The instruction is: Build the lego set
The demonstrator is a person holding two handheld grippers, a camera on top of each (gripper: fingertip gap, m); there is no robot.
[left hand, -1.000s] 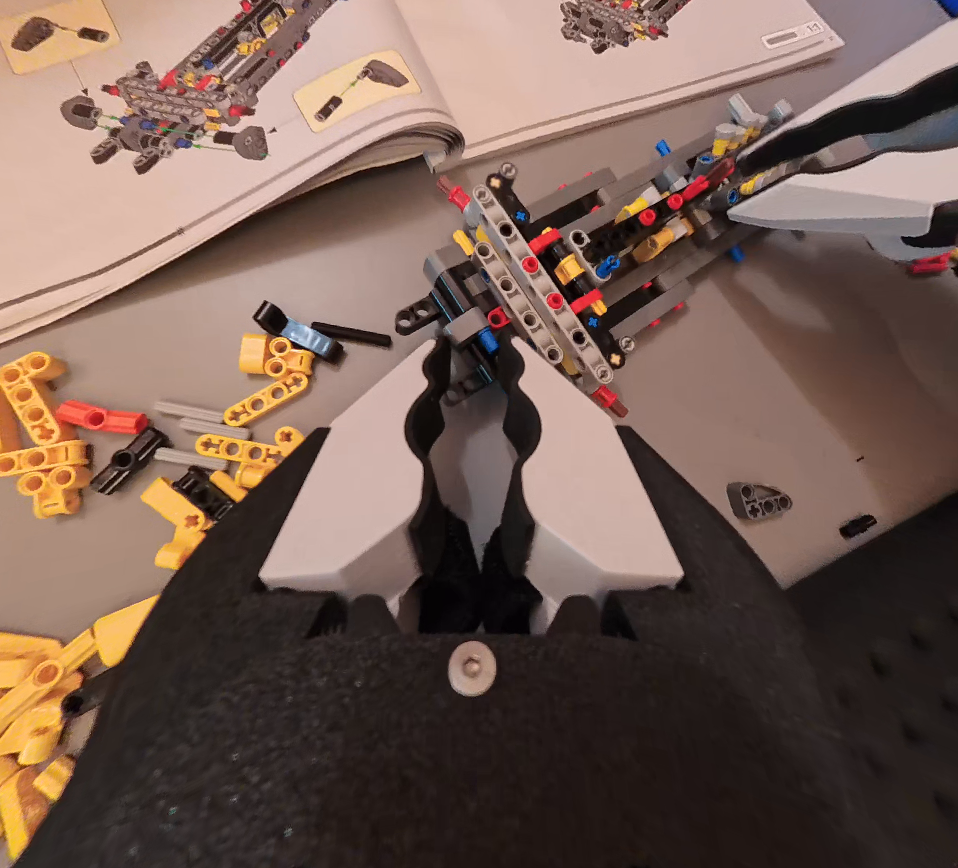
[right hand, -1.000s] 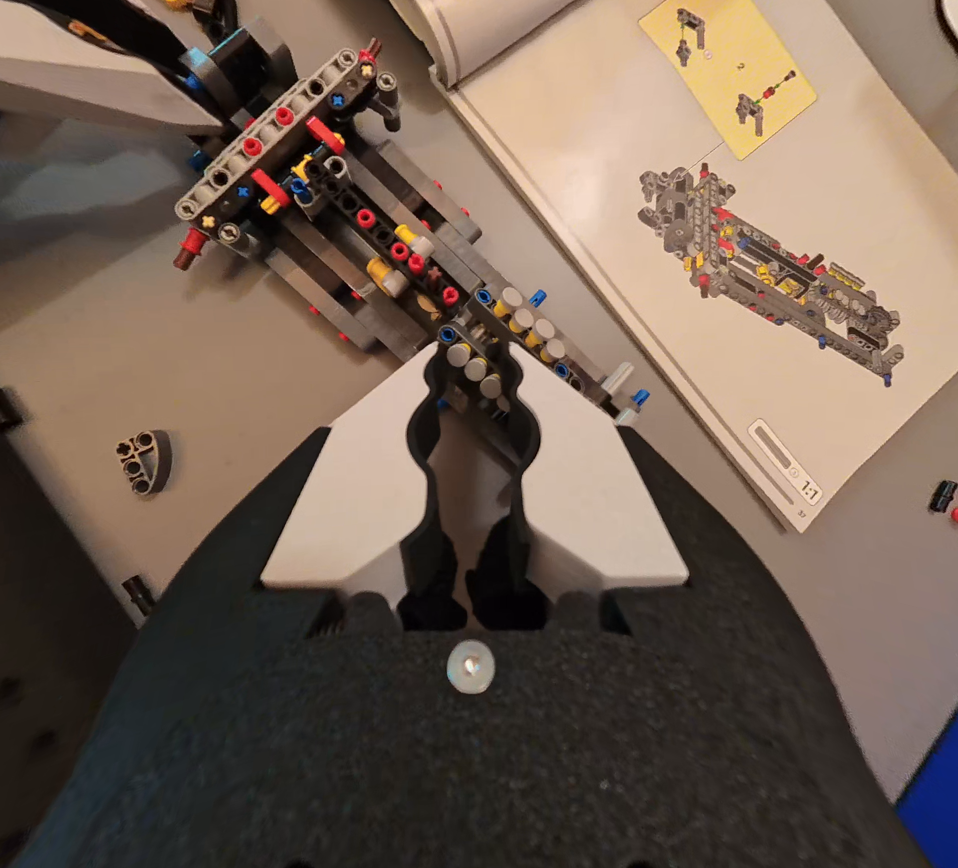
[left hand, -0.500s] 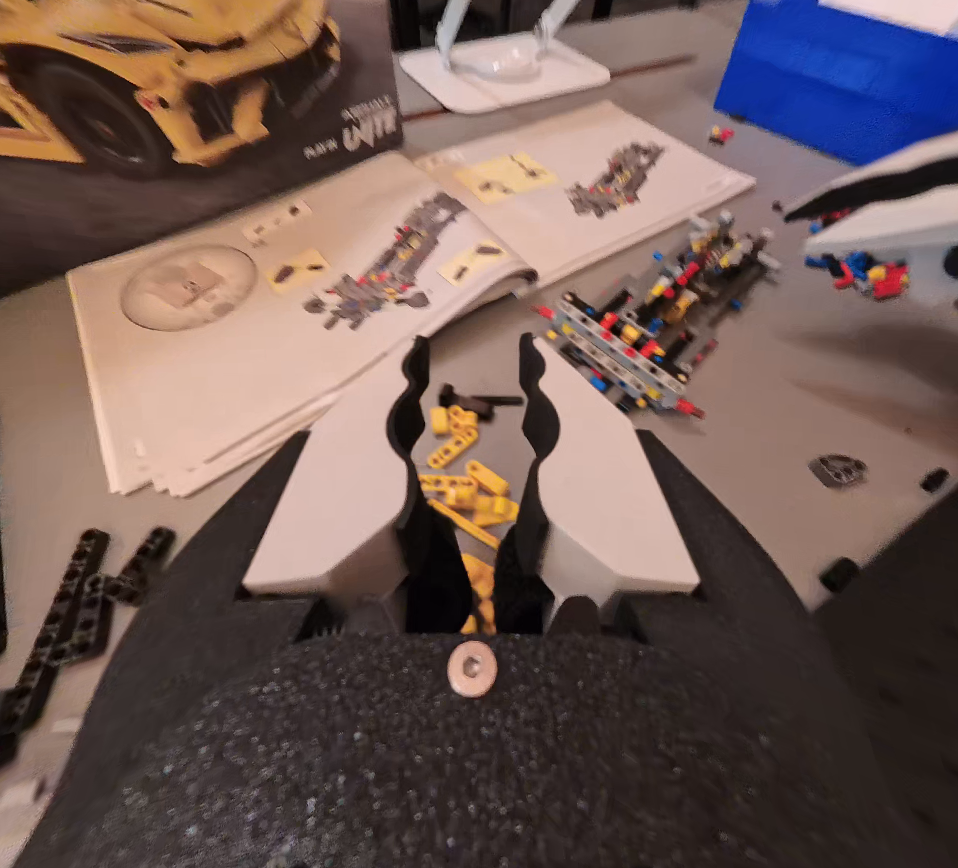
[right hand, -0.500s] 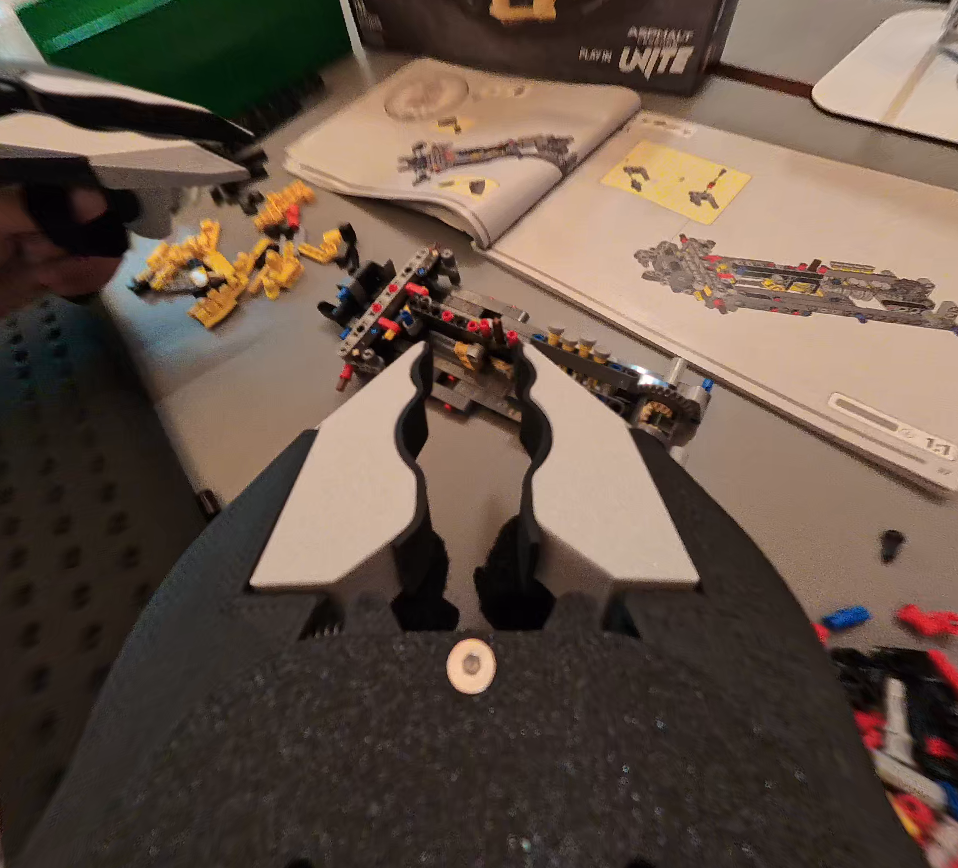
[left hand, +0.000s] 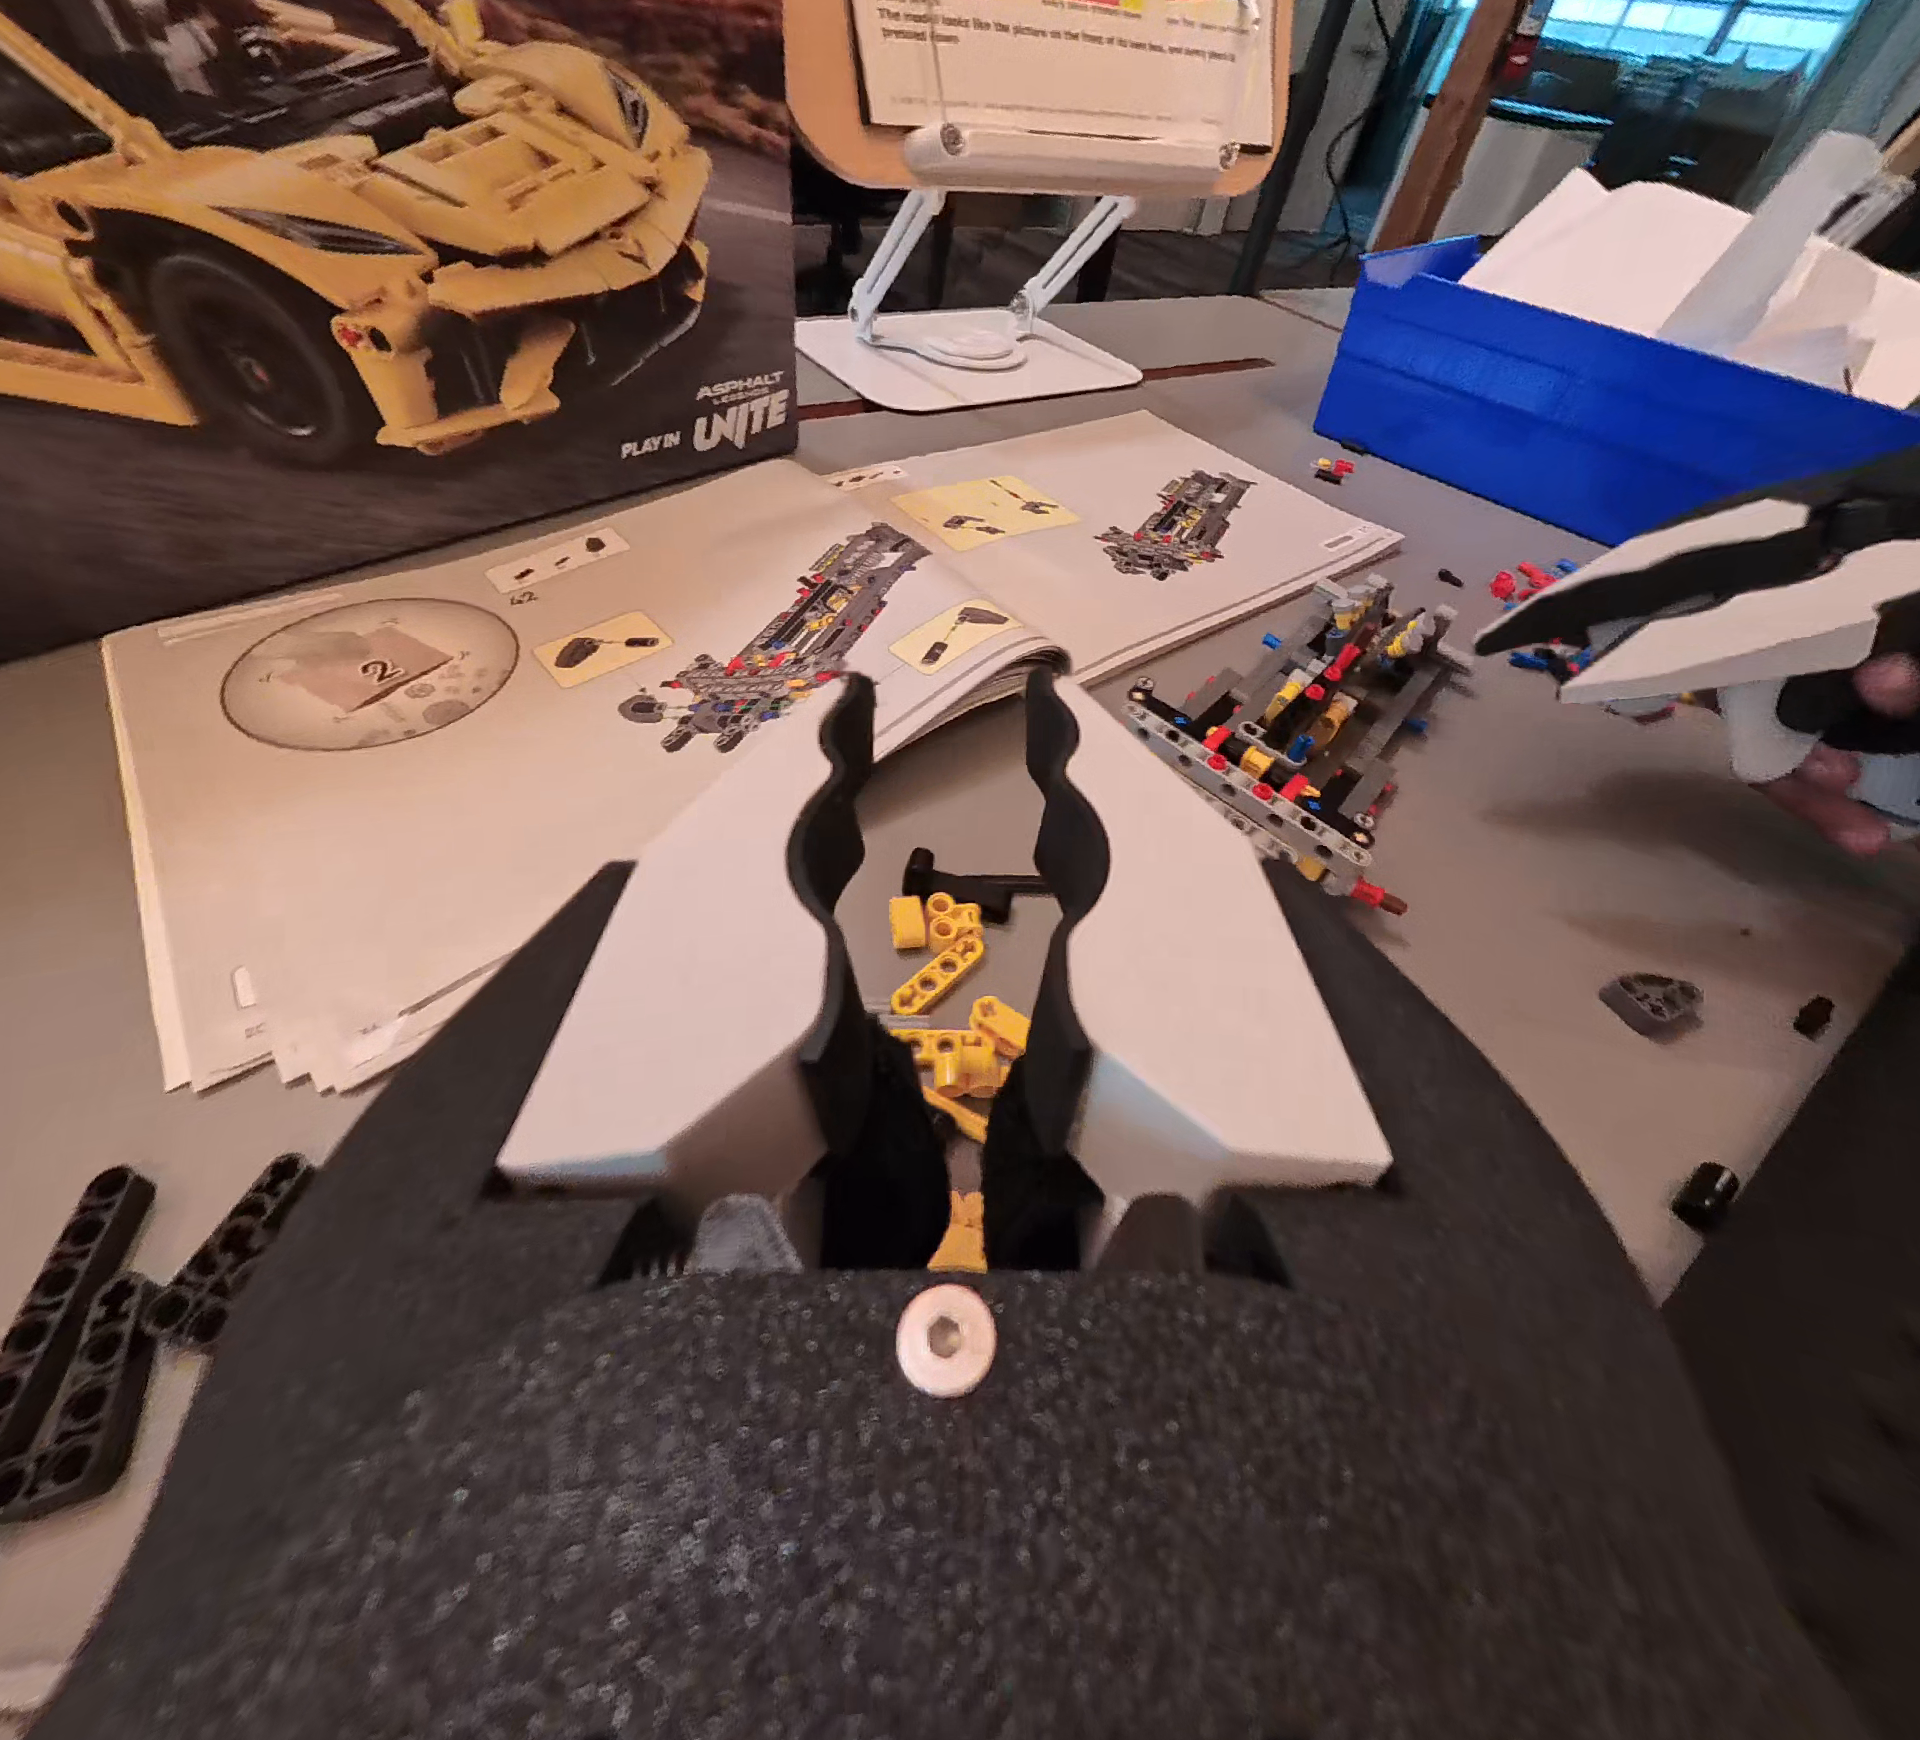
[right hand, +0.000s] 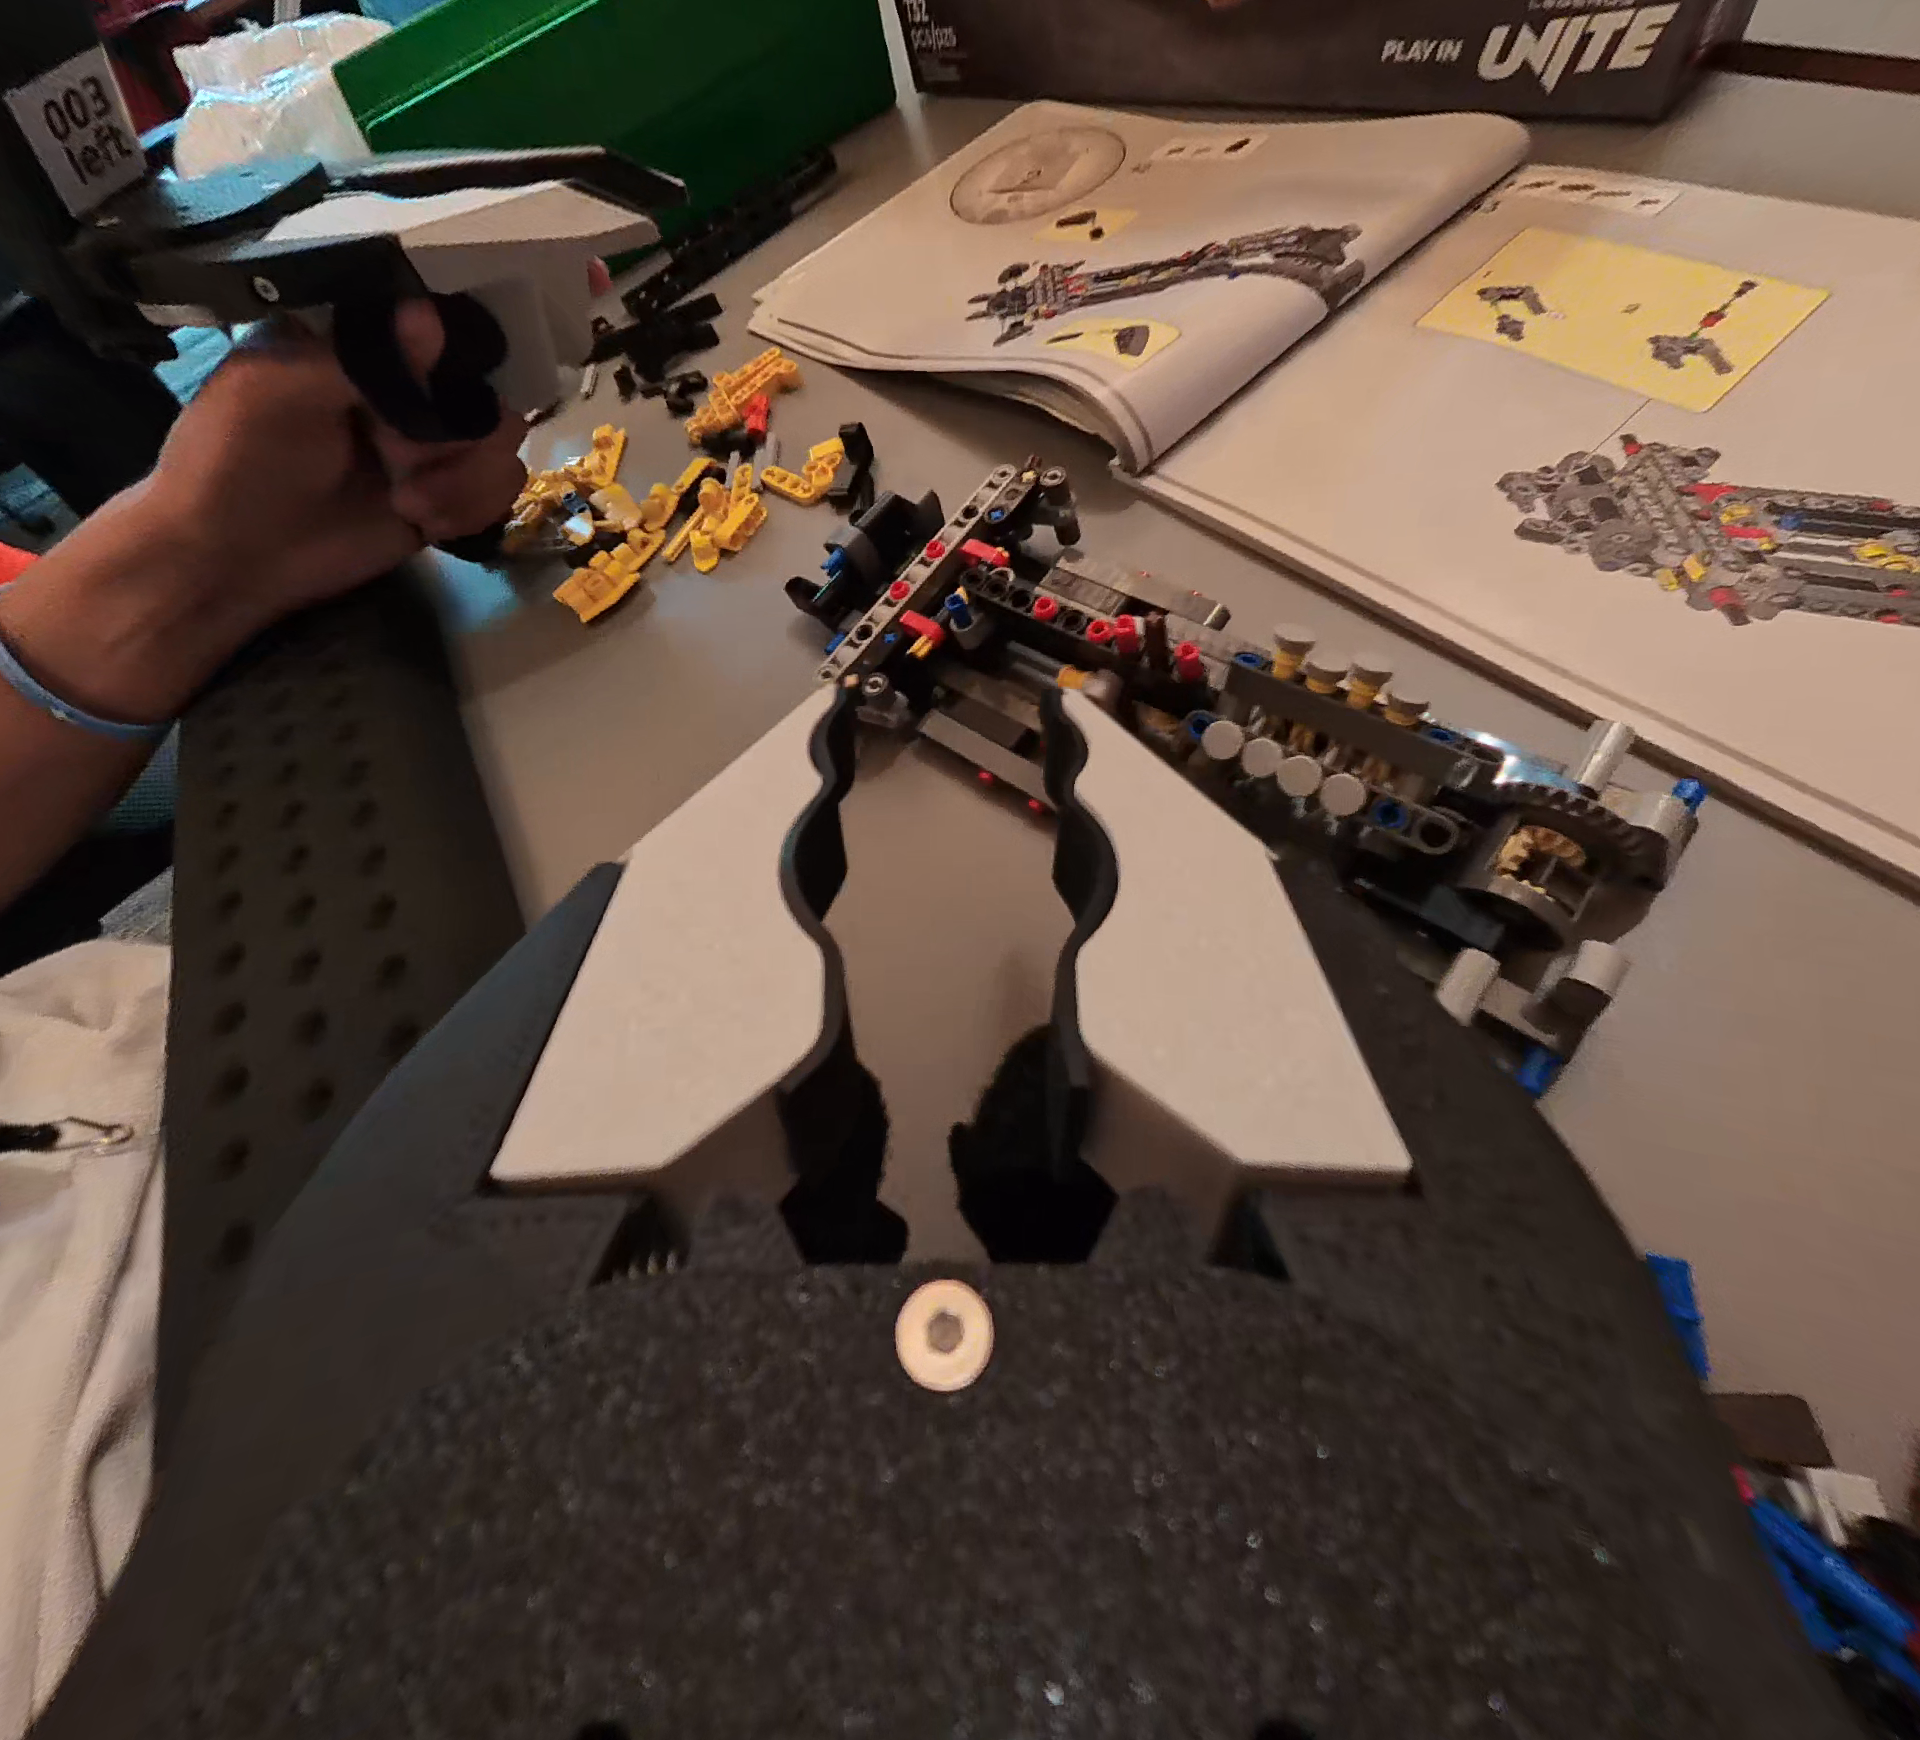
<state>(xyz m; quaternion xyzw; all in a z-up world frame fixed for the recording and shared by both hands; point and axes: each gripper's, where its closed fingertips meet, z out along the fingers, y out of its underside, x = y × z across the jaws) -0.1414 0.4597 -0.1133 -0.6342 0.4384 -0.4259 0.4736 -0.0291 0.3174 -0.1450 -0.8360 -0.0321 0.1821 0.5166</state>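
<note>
The partly built grey Lego chassis (left hand: 1288,734) with red, blue and yellow pins lies on the grey table, free of both grippers. It also shows in the right wrist view (right hand: 1247,714). My left gripper (left hand: 945,703) is open and empty, raised above a pile of loose yellow pieces (left hand: 945,963), to the left of the chassis. My right gripper (right hand: 945,708) is open and empty, raised just in front of the chassis' near side. Each gripper shows in the other's view: the right (left hand: 1522,667) beyond the chassis' rear end, the left (right hand: 644,199), held by a hand, over the yellow pieces (right hand: 665,506).
The open instruction booklet (left hand: 520,755) lies behind the chassis, with the set's box (left hand: 364,184) and a paper stand (left hand: 1039,132) behind it. A blue bin (left hand: 1558,402) is far right, a green bin (right hand: 623,28) far left. Black beams (left hand: 73,1327) and a small grey piece (left hand: 1652,999) lie loose. My hands' fingertips stand some 20 centimeters from each other.
Both grippers were closed around the ends of the chassis. They have let go, opened wider, and pulled back and up. The chassis stays on the table.
</note>
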